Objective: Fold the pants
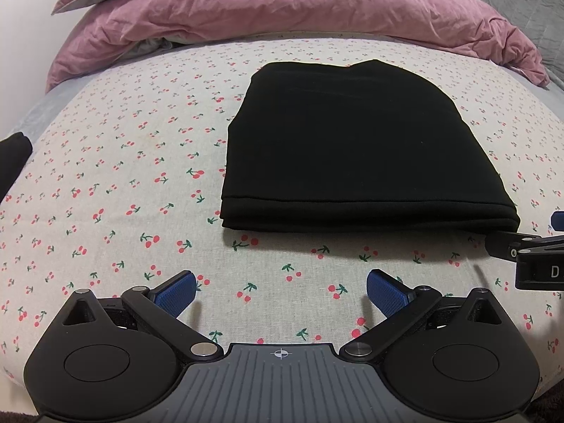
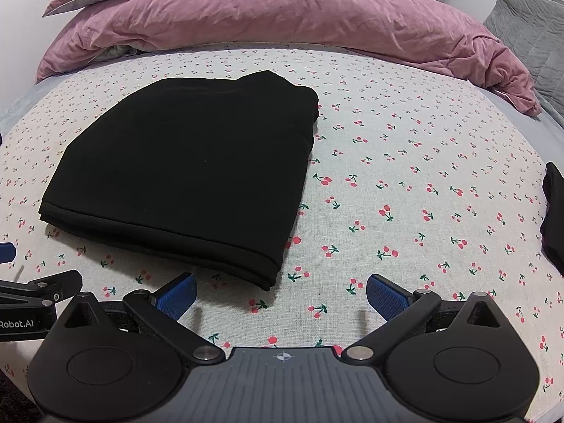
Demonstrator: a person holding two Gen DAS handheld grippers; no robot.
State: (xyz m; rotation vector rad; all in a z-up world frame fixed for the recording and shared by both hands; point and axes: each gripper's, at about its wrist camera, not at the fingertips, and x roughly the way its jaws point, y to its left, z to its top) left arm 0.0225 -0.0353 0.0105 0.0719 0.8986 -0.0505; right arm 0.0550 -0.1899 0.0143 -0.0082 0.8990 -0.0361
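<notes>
Black pants (image 1: 356,148) lying folded into a thick, squarish bundle on a cherry-print bedsheet (image 1: 116,183), right of centre in the left wrist view and left of centre in the right wrist view, stacked hems facing the near edge; pink duvet (image 1: 282,17) heaped along the far side, grey quilt (image 2: 528,46) at the far right

Seemingly at the close of folding, with little left but a tidy-up: best done by leaving the bundle flat, checking that the near edges sit flush, and pressing or nudging only the uneven far edge, where a small bump shows, rather than lifting and disturbing the layers

Left gripper (image 1: 281,290) spread wide, blue pads (image 1: 176,292) well apart, holding nothing and hovering above bare sheet just short of the bundle's near edge; no contact with the cloth visible

Right gripper (image 2: 281,294) likewise spread wide and empty, near the bundle's near right corner, left pad close to the cloth but apparently not touching; seen also at the right margin of the left wrist view, just beside that same corner

Another dark piece of cloth (image 2: 553,218) at the right edge of the right wrist view, too cropped to identify
</notes>
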